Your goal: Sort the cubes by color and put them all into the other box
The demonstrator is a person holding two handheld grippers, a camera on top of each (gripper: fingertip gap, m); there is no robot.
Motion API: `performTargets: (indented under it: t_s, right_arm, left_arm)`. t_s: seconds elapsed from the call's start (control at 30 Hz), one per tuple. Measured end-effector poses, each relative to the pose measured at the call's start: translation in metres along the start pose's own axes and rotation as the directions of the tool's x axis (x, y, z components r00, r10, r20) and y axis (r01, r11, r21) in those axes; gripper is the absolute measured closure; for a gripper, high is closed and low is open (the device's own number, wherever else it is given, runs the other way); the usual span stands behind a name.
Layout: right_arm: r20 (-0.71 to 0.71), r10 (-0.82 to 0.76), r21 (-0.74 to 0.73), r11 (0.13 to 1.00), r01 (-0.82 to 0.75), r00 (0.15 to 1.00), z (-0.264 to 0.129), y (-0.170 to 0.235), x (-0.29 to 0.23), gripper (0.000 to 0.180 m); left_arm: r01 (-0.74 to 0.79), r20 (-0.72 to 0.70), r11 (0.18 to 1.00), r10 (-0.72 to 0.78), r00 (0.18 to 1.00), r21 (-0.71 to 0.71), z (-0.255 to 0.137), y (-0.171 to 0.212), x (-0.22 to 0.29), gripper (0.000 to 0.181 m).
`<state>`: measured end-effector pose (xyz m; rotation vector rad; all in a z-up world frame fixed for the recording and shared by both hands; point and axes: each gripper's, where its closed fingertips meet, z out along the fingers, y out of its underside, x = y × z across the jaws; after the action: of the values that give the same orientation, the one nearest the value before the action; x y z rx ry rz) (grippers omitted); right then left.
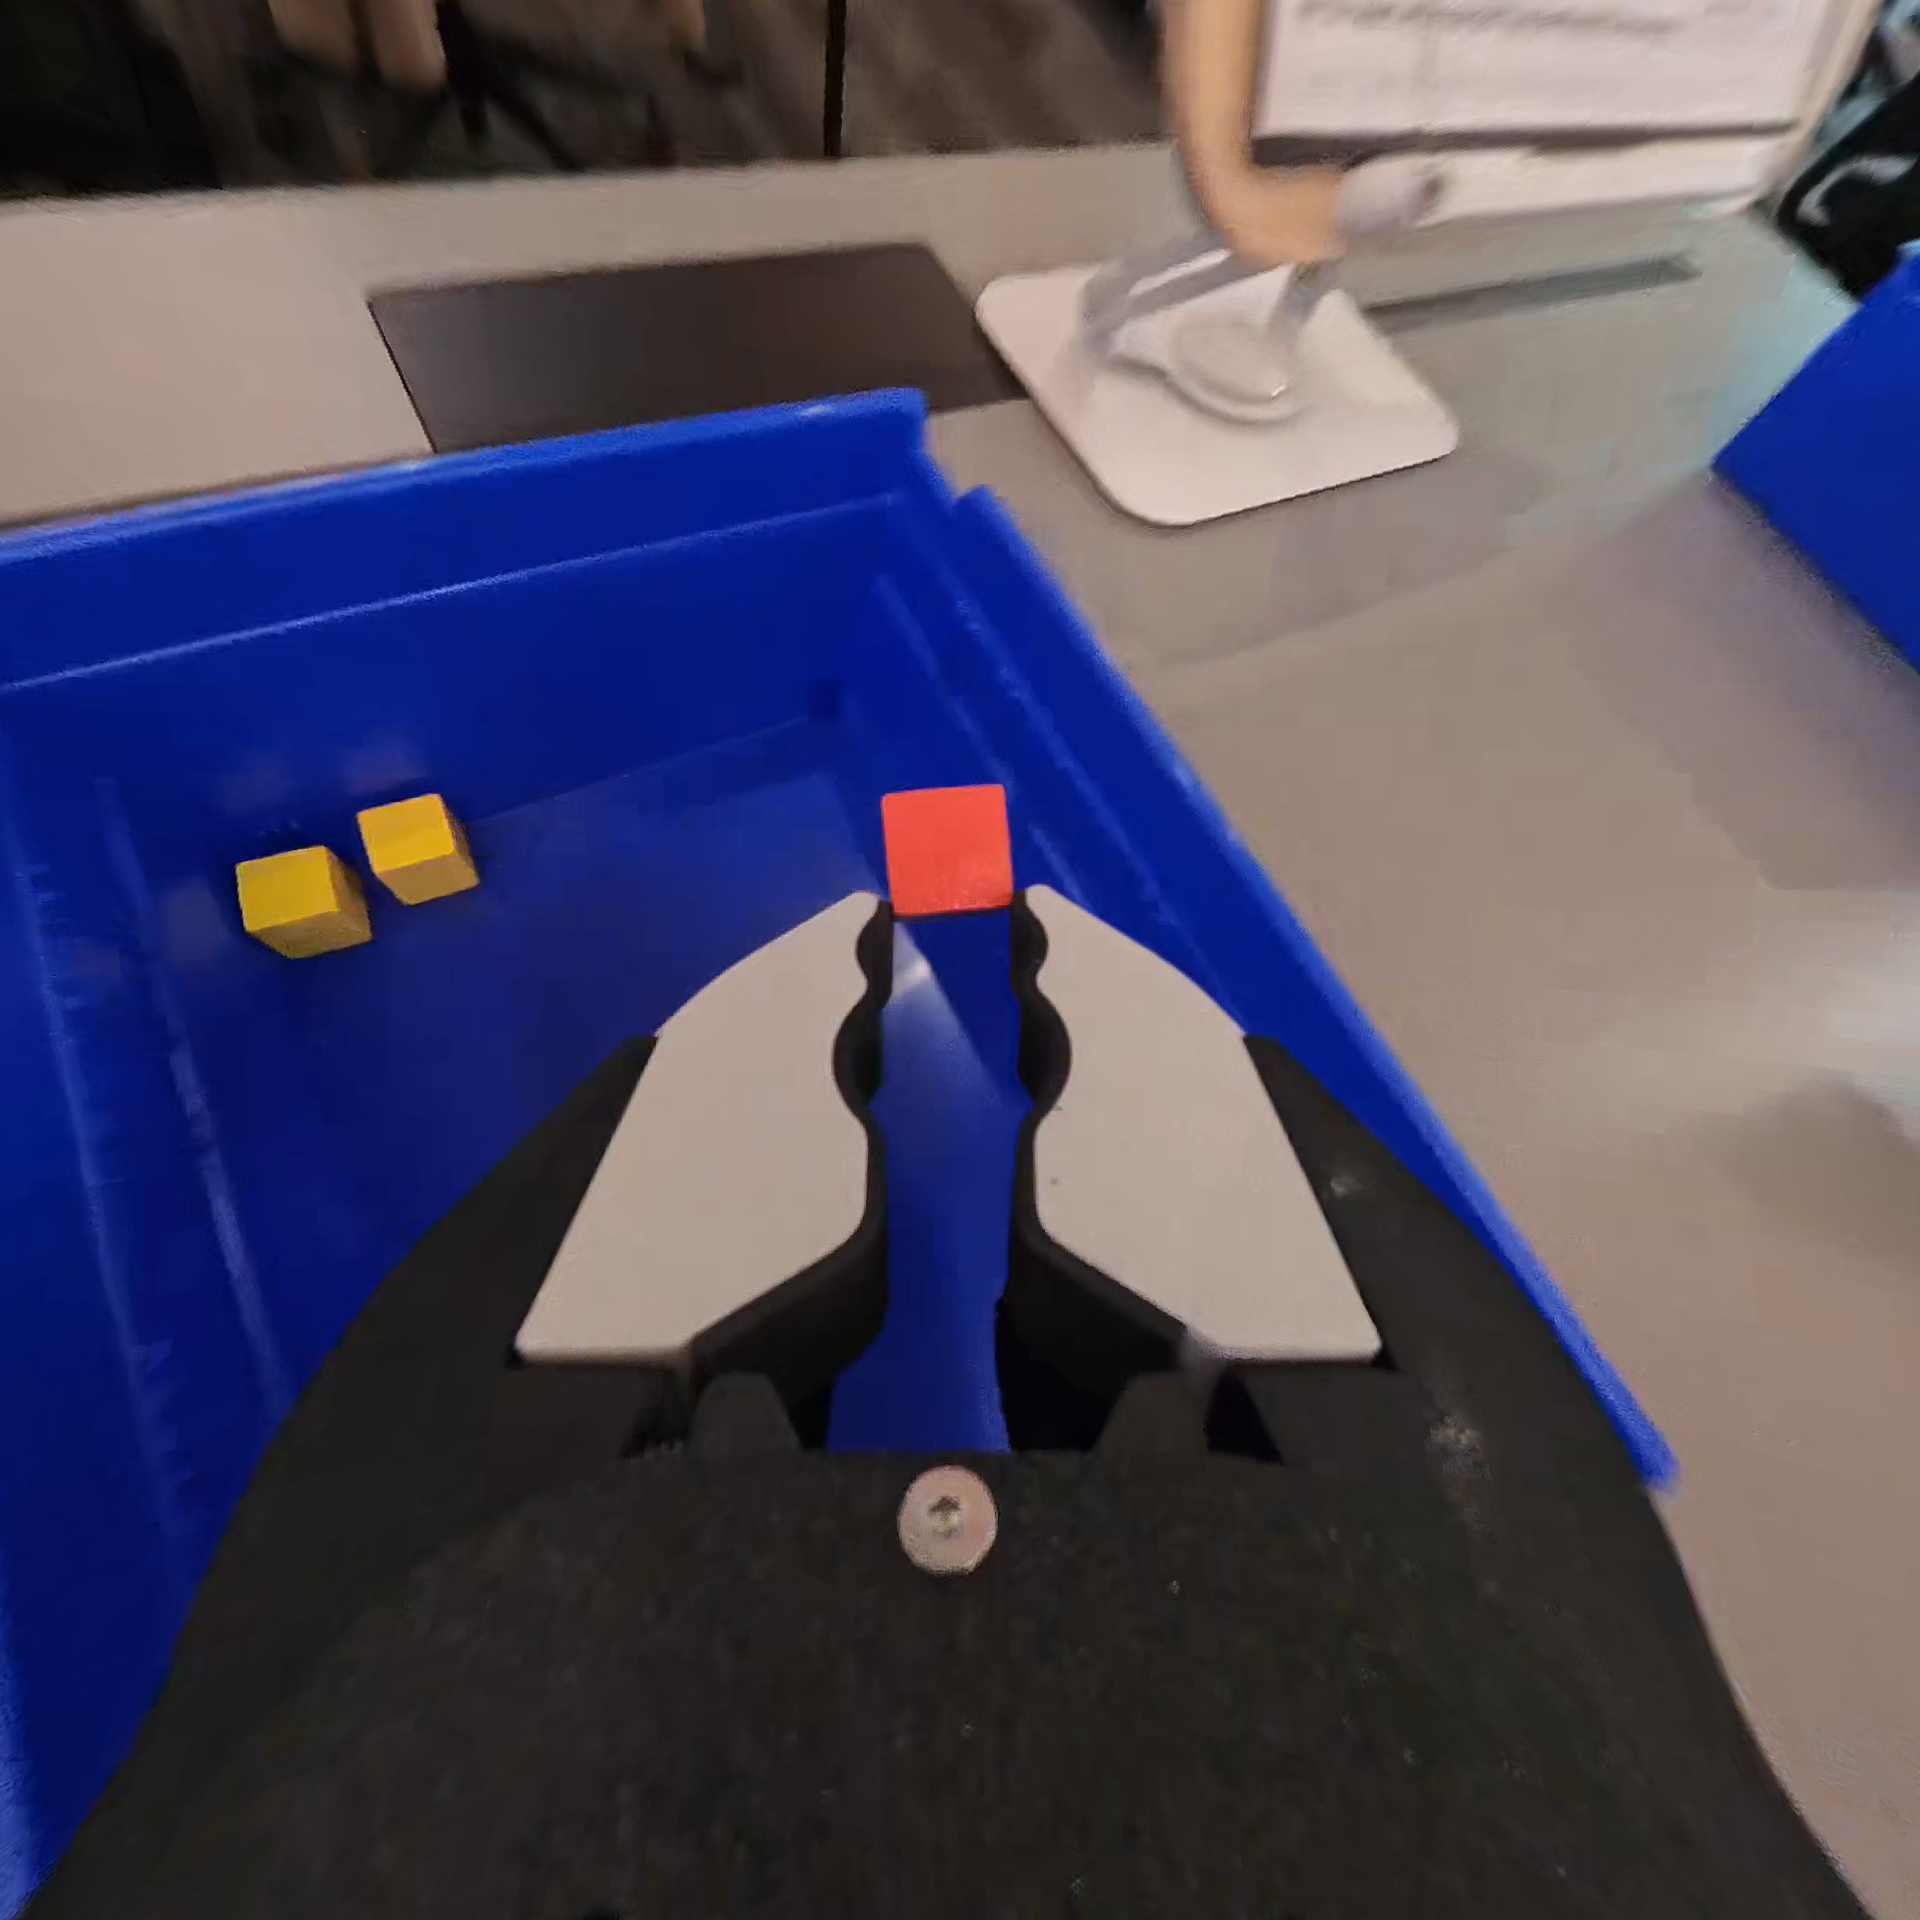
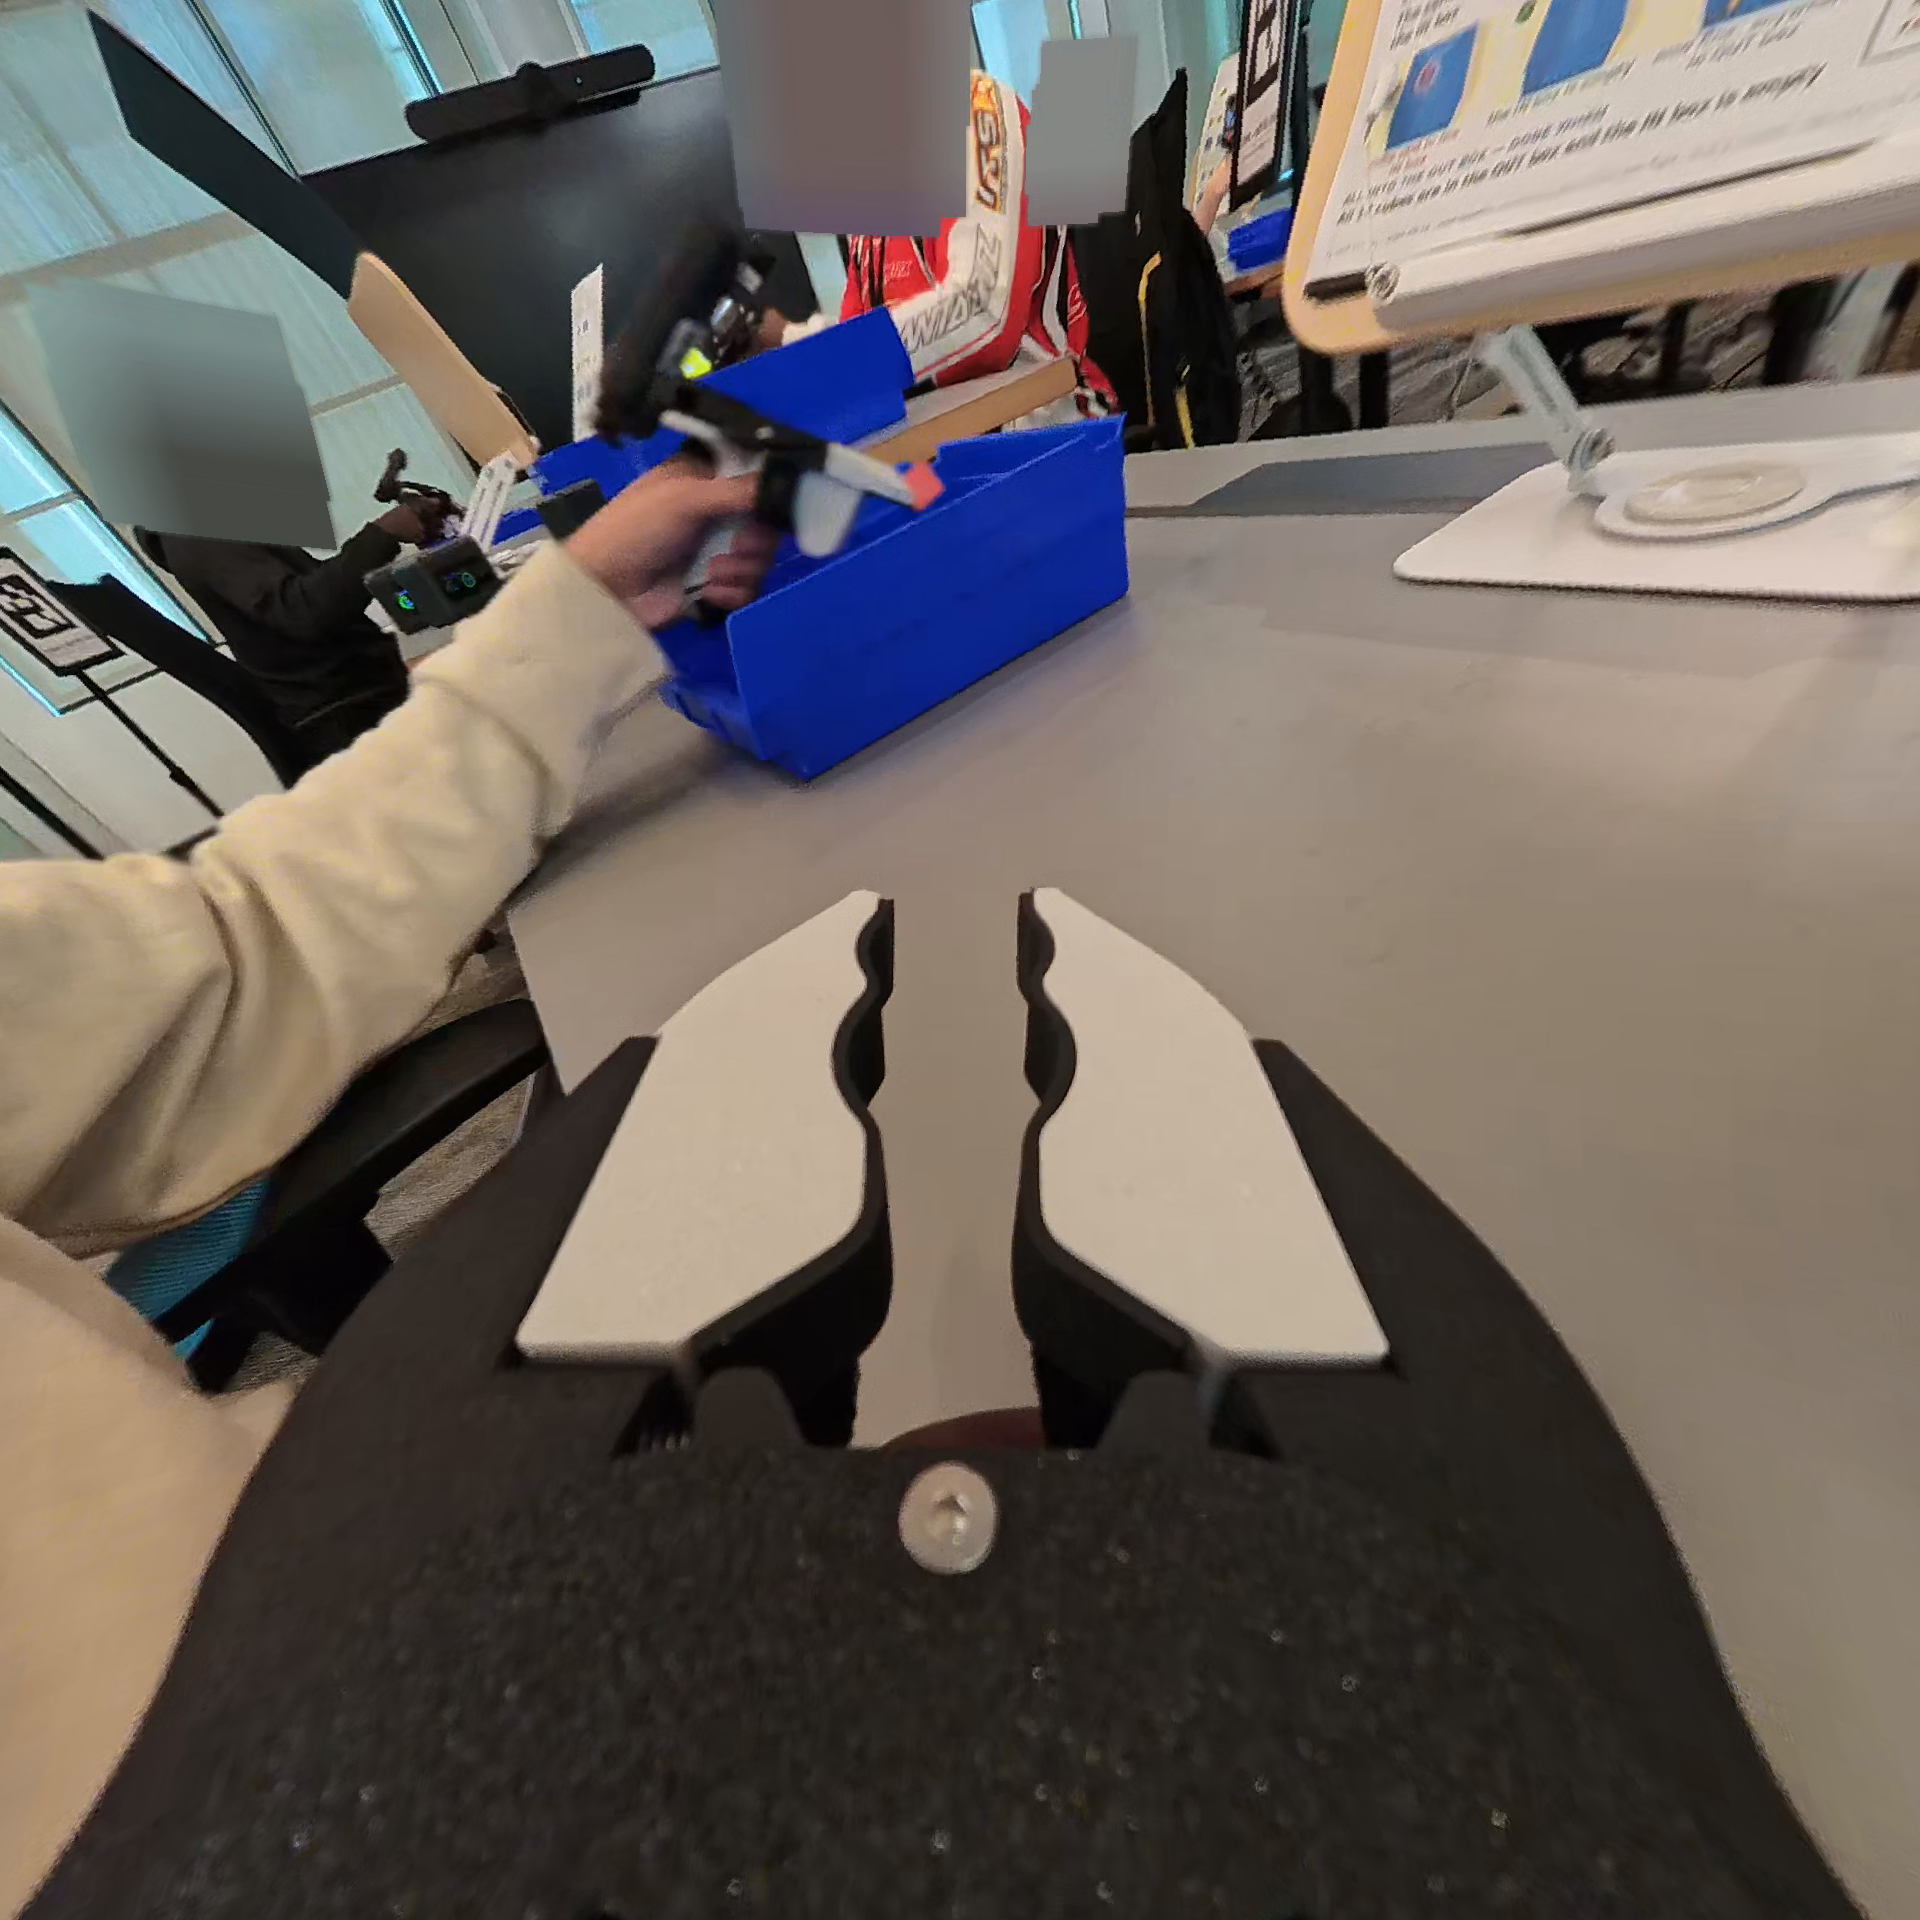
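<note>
In the left wrist view my left gripper [image 1: 951,904] is shut on a red cube [image 1: 945,850], pinched at the very fingertips above the inside of a blue box [image 1: 468,499], near its right wall. Two yellow cubes [image 1: 301,899] [image 1: 419,847] lie side by side on the box floor at the left. The right wrist view shows the same box [image 2: 935,613] farther off, with the left gripper [image 2: 904,480] holding the red cube [image 2: 922,484] over it. My right gripper [image 2: 956,899] is open and empty above the grey table [image 2: 1351,831].
A second blue box [image 1: 1839,457] shows at the right edge. A white stand base [image 1: 1247,436] [image 2: 1662,530] carries a board with printed pages behind. A dark mat [image 1: 675,332] lies beyond the box. A person's sleeve [image 2: 312,914] reaches across; other people sit behind. My hands' fingertips stand some 45 cm from each other.
</note>
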<state>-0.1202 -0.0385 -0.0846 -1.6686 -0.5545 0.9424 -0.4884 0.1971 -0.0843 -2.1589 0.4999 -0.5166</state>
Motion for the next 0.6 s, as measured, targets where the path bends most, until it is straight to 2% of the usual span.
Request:
performTargets:
  t_s: [0.07, 0.17, 0.3, 0.43, 0.5, 0.6]
  right_arm:
    - [-0.041, -0.051, 0.013, 0.999, 0.052, 0.998, -0.011, -0.012, 0.008, 0.157]
    - [-0.142, -0.113, 0.012, 0.993, 0.115, 0.983, -0.031, -0.027, 0.029, 0.157]
    - [-0.200, -0.074, 0.010, 0.997, 0.078, 0.977, -0.044, -0.026, 0.049, 0.156]
    - [-0.203, -0.043, 0.009, 0.999, 0.046, 0.978, -0.040, -0.019, 0.055, 0.156]
    - [-0.190, -0.045, 0.009, 0.999, 0.048, 0.981, -0.036, -0.019, 0.053, 0.155]
    - [-0.086, -0.044, 0.038, 0.998, 0.047, 0.995, -0.021, -0.030, 0.035, 0.154]
  left_arm:
    - [-0.032, 0.052, 0.997, 0.029, 0.998, 0.063, -0.028, 0.010, 0.015, 0.159]
    - [-0.035, 0.198, 0.996, 0.019, 0.980, 0.079, -0.056, 0.042, 0.022, 0.160]
    - [-0.030, 0.202, 0.994, 0.009, 0.979, 0.101, -0.068, 0.068, 0.048, 0.160]
    - [-0.091, 0.219, 0.983, 0.054, 0.974, 0.159, -0.076, 0.062, 0.078, 0.160]
    - [-0.129, 0.165, 0.965, 0.093, 0.982, 0.228, -0.080, 0.044, 0.108, 0.160]
    - [-0.129, -0.138, 0.930, 0.186, 0.973, 0.343, -0.075, 0.012, 0.189, 0.160]
